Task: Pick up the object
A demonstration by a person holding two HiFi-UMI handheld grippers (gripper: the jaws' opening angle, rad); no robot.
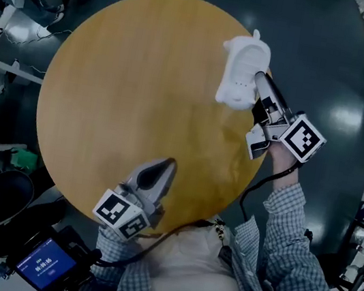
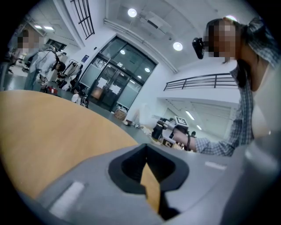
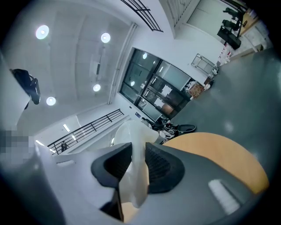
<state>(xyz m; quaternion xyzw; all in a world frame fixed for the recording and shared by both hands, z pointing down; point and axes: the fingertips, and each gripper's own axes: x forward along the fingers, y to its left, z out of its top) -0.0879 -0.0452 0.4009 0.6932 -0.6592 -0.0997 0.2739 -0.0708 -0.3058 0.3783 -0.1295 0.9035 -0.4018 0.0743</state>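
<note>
Object (image 1: 242, 68) pinched in right tongs (image 3: 134, 169).

Head view: dim and bluish; soft sheen on the round wooden desk (image 1: 129, 91), lamp glare spots on the dark glossy floor (image 1: 346, 72); the white plastic object (image 1: 241, 72) reads brightest.
Gripper views: bright from round ceiling lamps (image 3: 105, 38).
Distortion: fisheye-bent edges, black corners, nearest foreground blurred.

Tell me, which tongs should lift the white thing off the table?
The right tongs, most likely. They are closed on the white object at the far edge of the table. The left tongs are empty and sit at the near edge, well away from it.
</note>
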